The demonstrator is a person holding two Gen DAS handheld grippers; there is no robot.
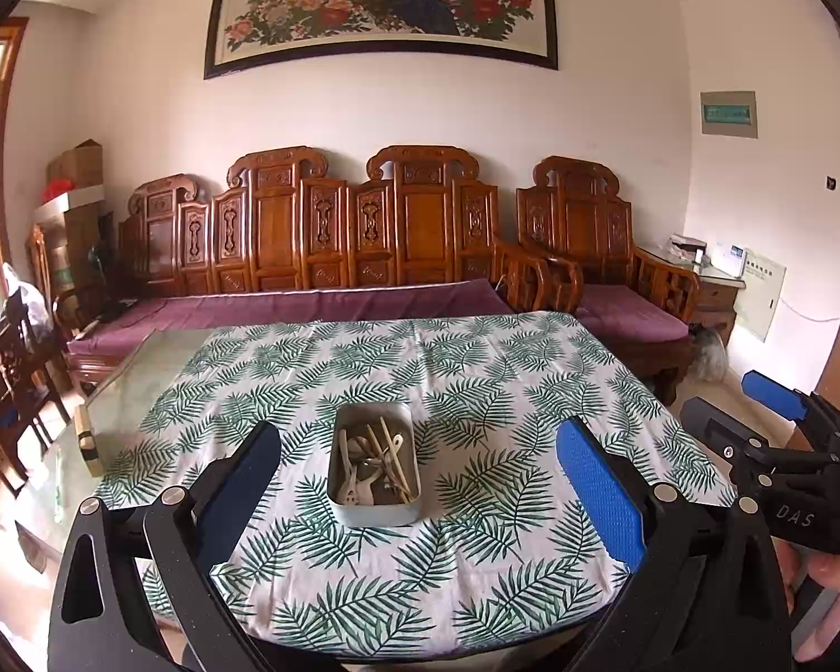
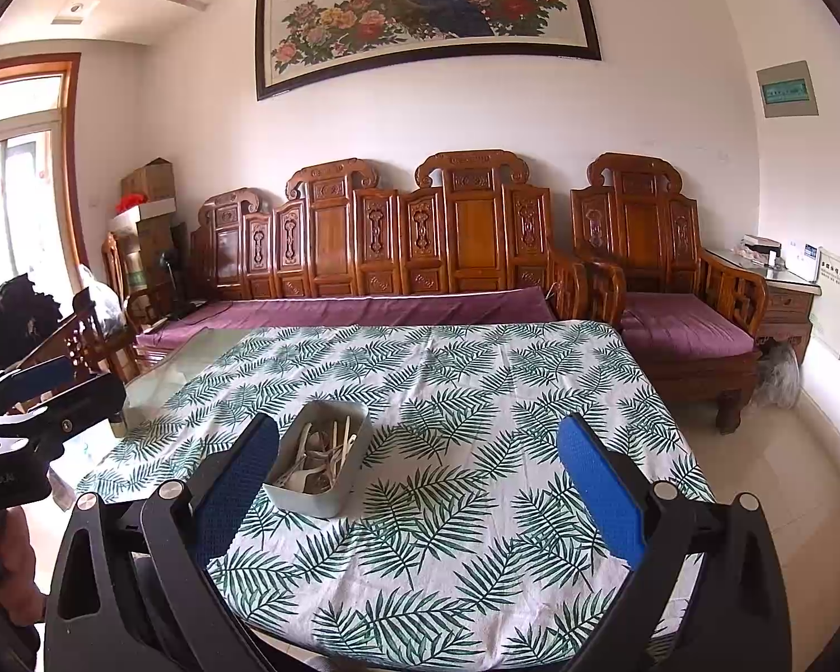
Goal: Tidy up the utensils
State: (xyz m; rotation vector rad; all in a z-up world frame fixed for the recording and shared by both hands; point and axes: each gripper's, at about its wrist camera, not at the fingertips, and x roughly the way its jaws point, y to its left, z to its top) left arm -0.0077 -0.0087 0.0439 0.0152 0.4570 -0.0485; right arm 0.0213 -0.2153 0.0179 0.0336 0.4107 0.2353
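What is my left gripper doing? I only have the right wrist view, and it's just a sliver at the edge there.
Observer: The left gripper has its fingers wide open, with nothing held.
Operator: Where is it aimed?
Observer: Straight at the metal tin, which sits centred between its fingers, a little ahead of them.
Operator: Is it hiding anything from me?
Observer: Yes, what looks like a small wooden block at the left edge of the glass tabletop, off the leaf-print cloth.
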